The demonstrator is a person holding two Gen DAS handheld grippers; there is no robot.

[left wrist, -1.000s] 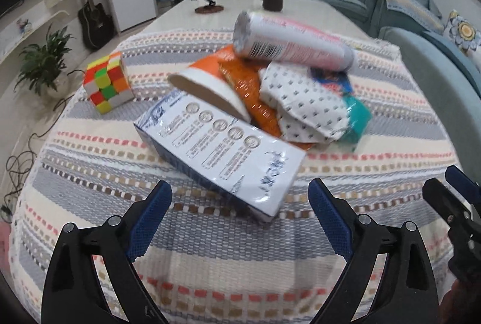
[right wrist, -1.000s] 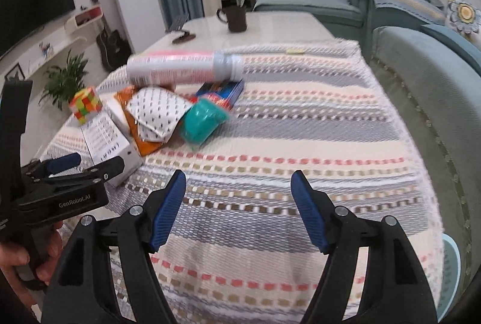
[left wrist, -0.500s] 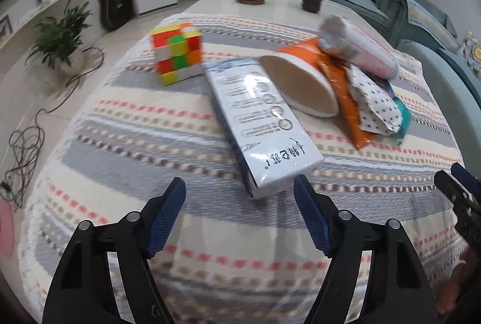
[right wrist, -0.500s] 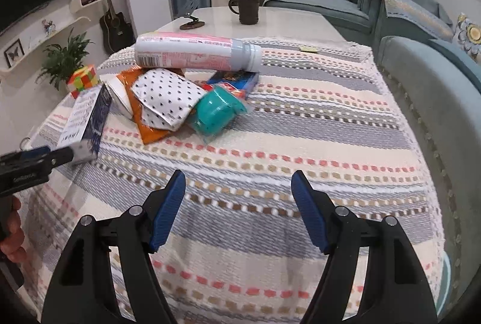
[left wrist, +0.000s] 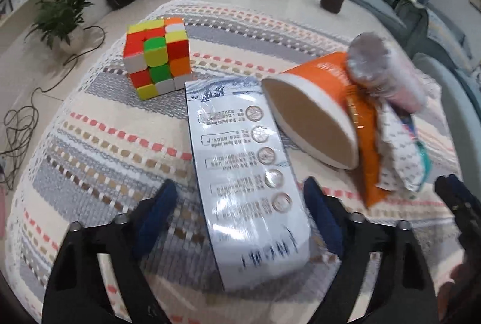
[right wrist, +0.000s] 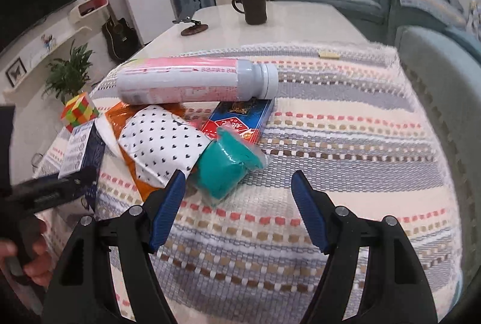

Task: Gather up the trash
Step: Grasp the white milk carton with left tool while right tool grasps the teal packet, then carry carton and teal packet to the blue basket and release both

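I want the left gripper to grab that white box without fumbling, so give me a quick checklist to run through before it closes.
1. Left gripper open: ok, jaws spread wide.
2. Box between the fingers: ok, its near end lies in the gap.
3. Fingers touching the box: cannot tell, the view is blurred.
4. Box free of the pile: not ok, the orange cup lies against its right edge.
5. Cube clear of the grasp: ok, it sits at the box's far left corner, away from the fingers.
6. Right gripper out of the way: ok, open and empty, near the teal wrapper.
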